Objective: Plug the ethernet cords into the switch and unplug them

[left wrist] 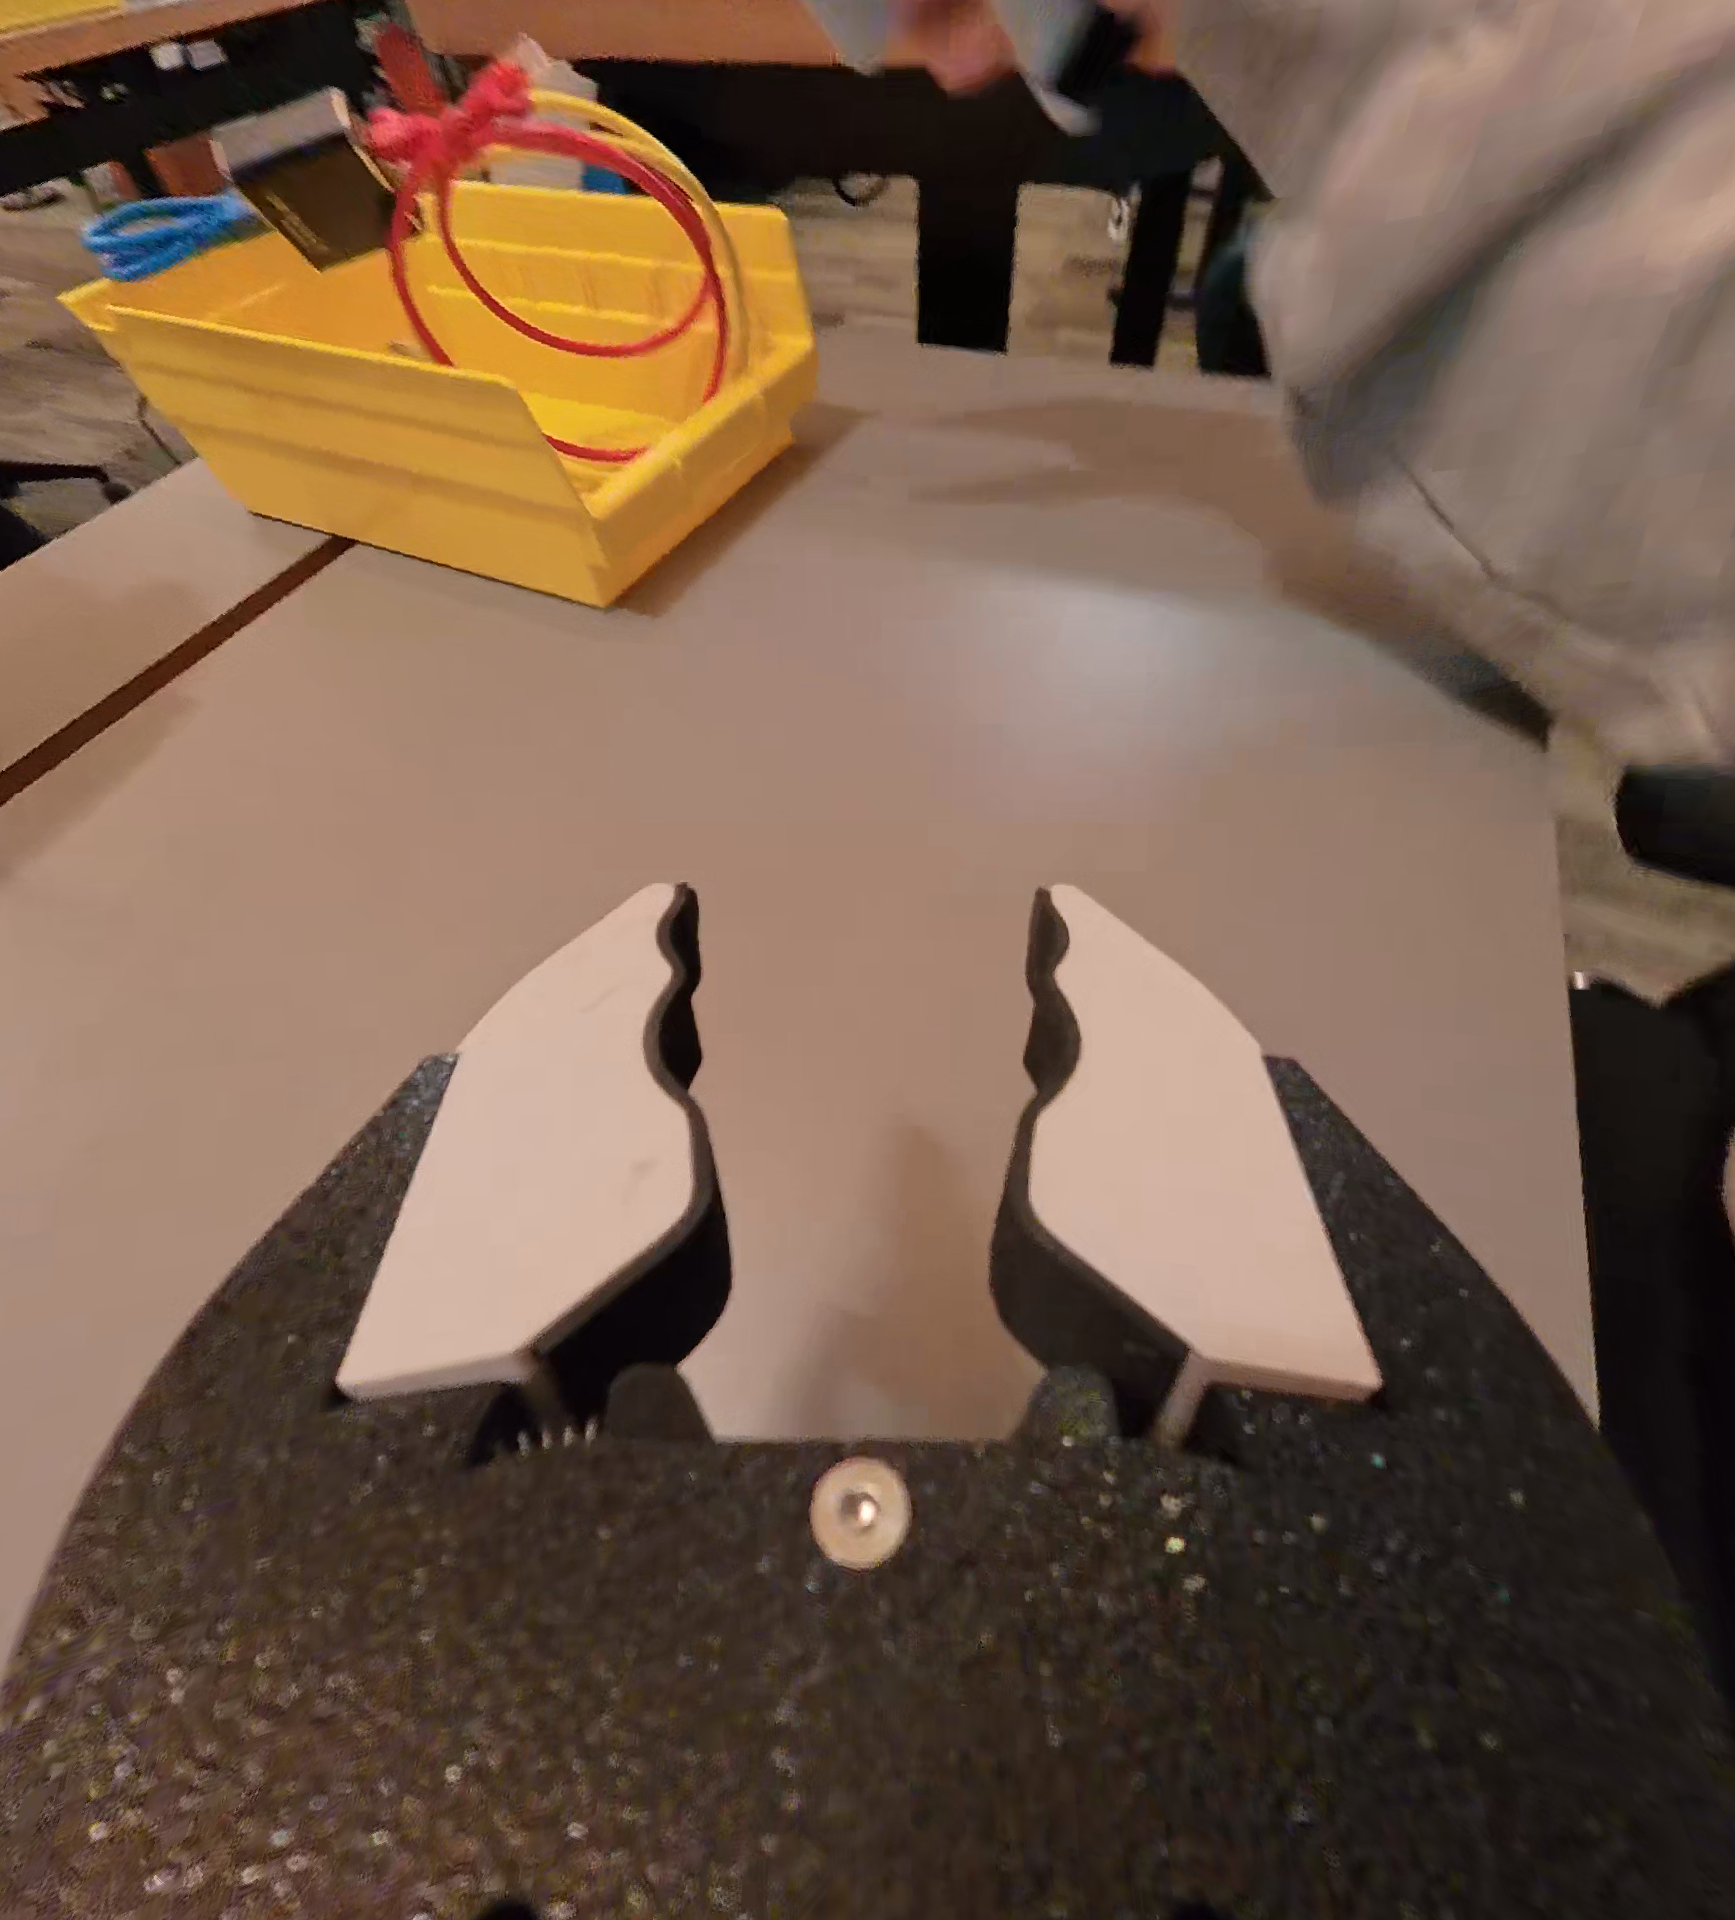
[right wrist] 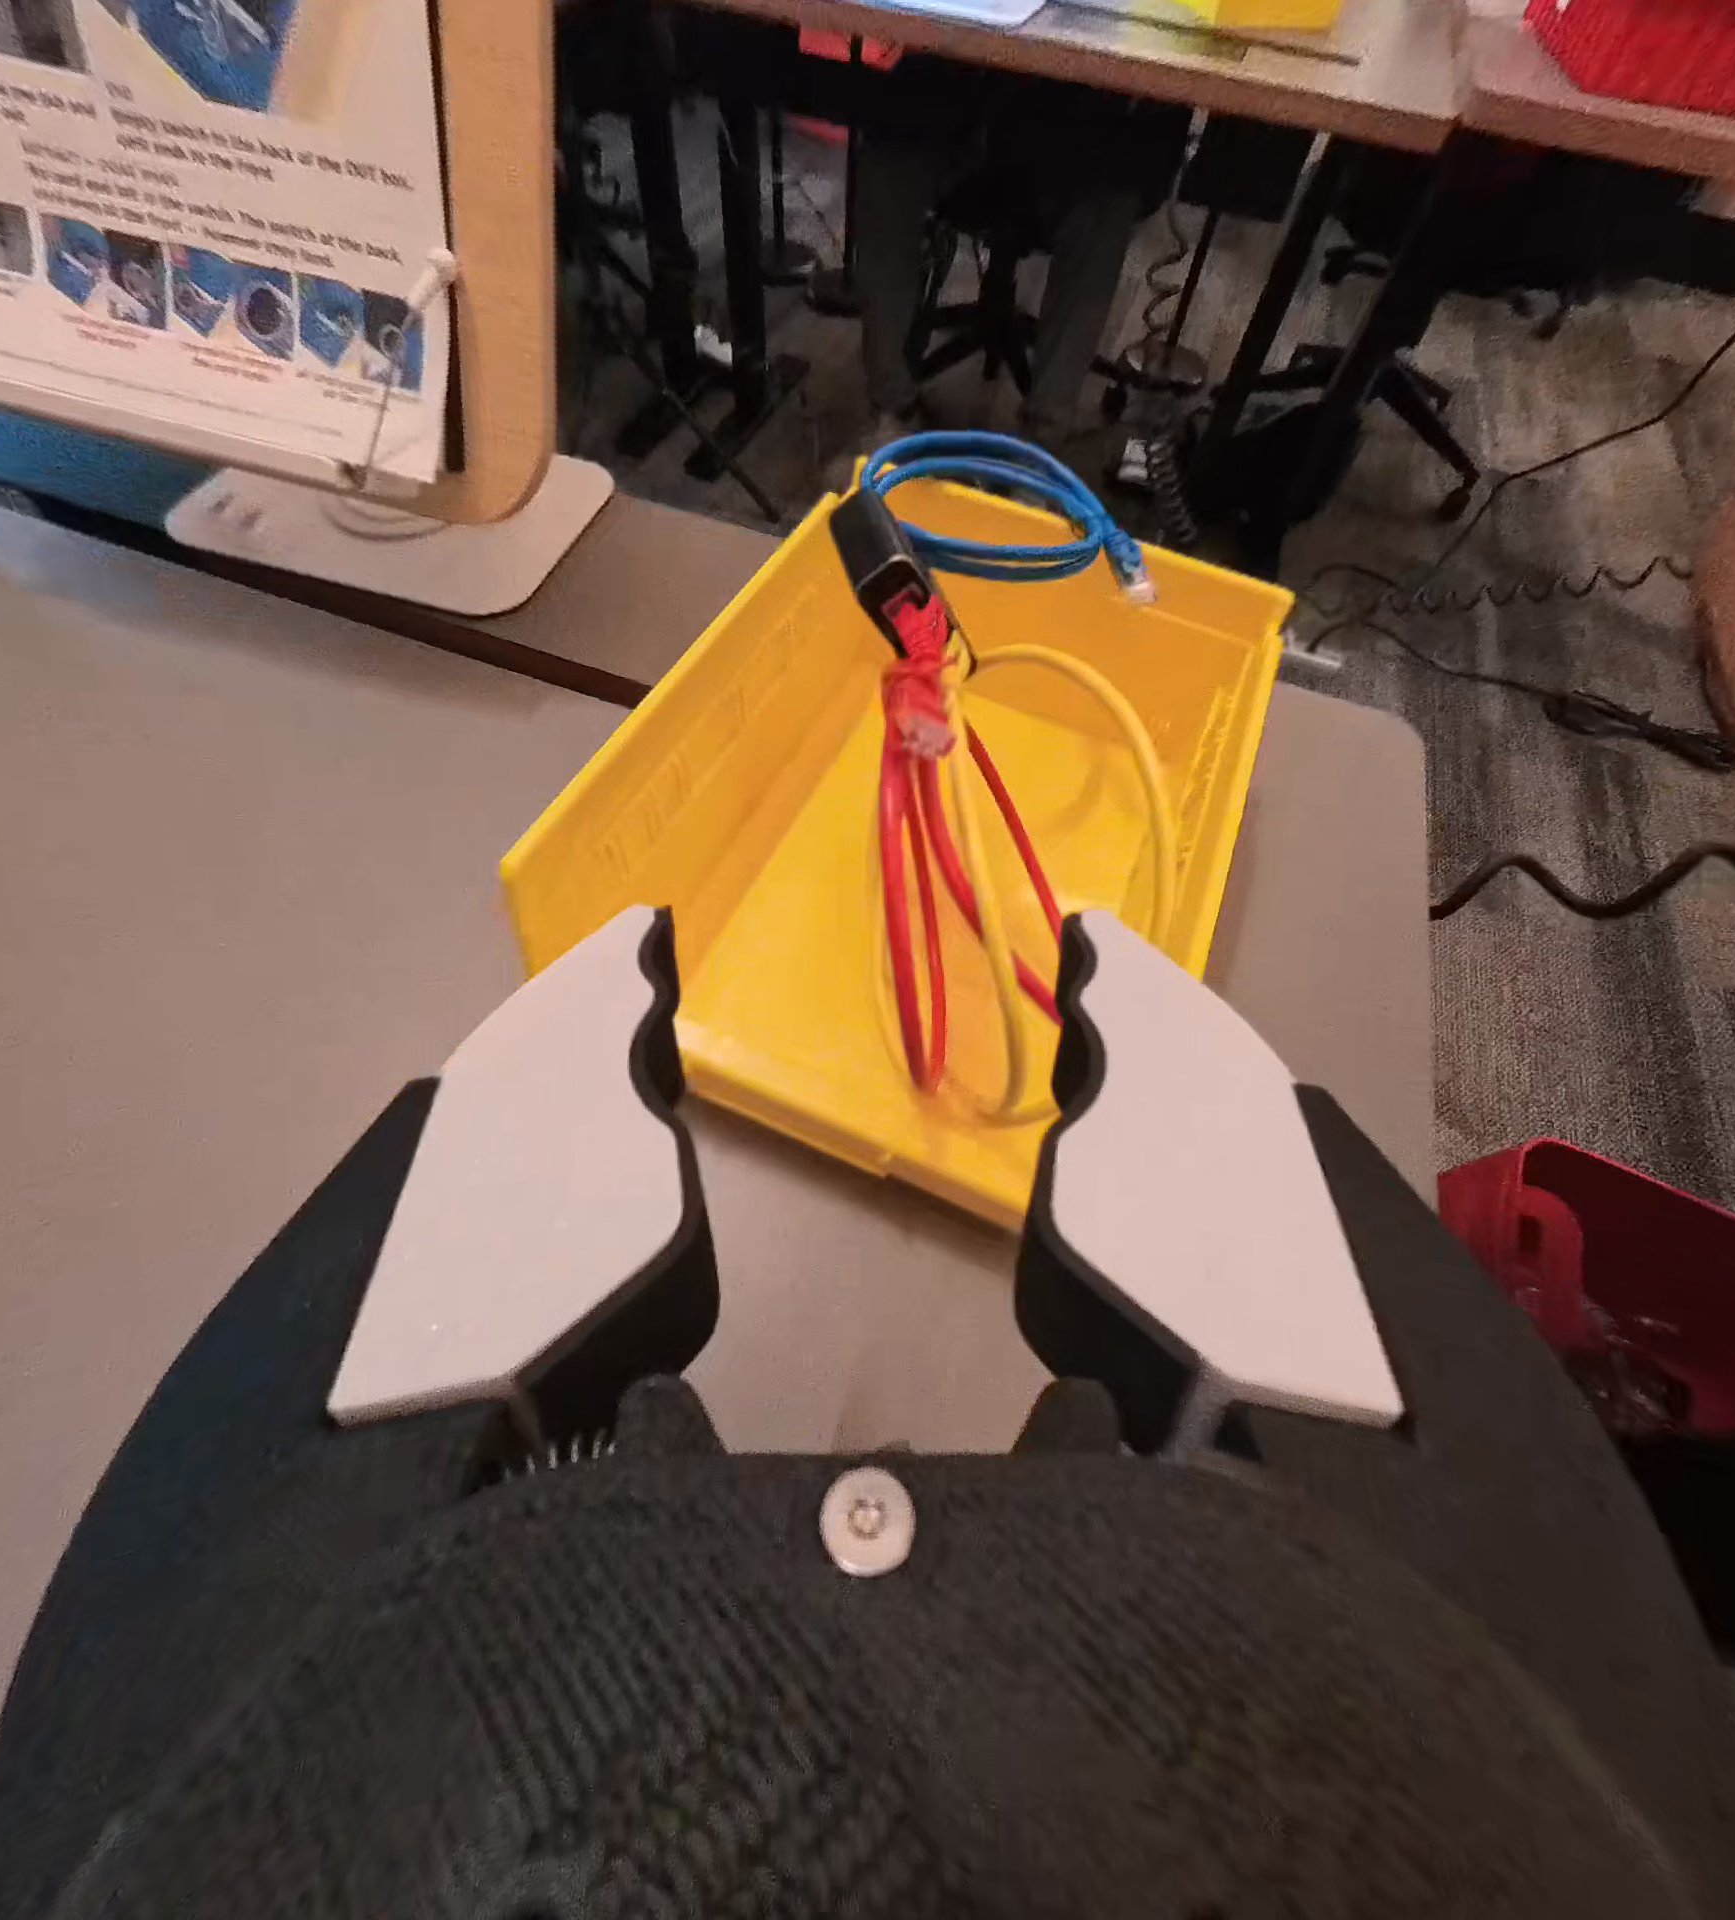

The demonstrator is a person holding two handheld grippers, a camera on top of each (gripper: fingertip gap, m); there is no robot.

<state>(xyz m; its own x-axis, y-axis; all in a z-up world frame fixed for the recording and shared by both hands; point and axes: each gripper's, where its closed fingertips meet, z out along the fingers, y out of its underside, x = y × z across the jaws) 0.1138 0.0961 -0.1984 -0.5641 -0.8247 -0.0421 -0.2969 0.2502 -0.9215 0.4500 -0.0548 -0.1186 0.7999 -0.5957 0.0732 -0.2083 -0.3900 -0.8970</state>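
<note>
A yellow bin [right wrist: 676, 821] stands on the grey table [right wrist: 167, 831] just ahead of my right gripper [right wrist: 868, 925], which is open and empty. A small black switch [right wrist: 884, 566] leans on the bin's left rim. A coiled red cord [right wrist: 910, 894] hangs from it into the bin, one red plug seemingly in the switch. A yellow cord [right wrist: 1159, 810] loops beside it. A blue cord [right wrist: 998, 509] lies over the far rim. My left gripper [left wrist: 865, 904] is open and empty over bare table, well short of the bin [left wrist: 354, 447], switch [left wrist: 317, 213] and red cord [left wrist: 572, 343].
A person's blurred grey sleeve [left wrist: 1528, 343] fills the right of the left wrist view. A printed sheet on a wooden stand [right wrist: 499, 260] stands to the bin's left. A red crate [right wrist: 1621, 1278] sits below the table's right edge. Cables lie on the floor [right wrist: 1569, 665] beyond. Across from one pair of fingers to the other is roughly 40 centimetres.
</note>
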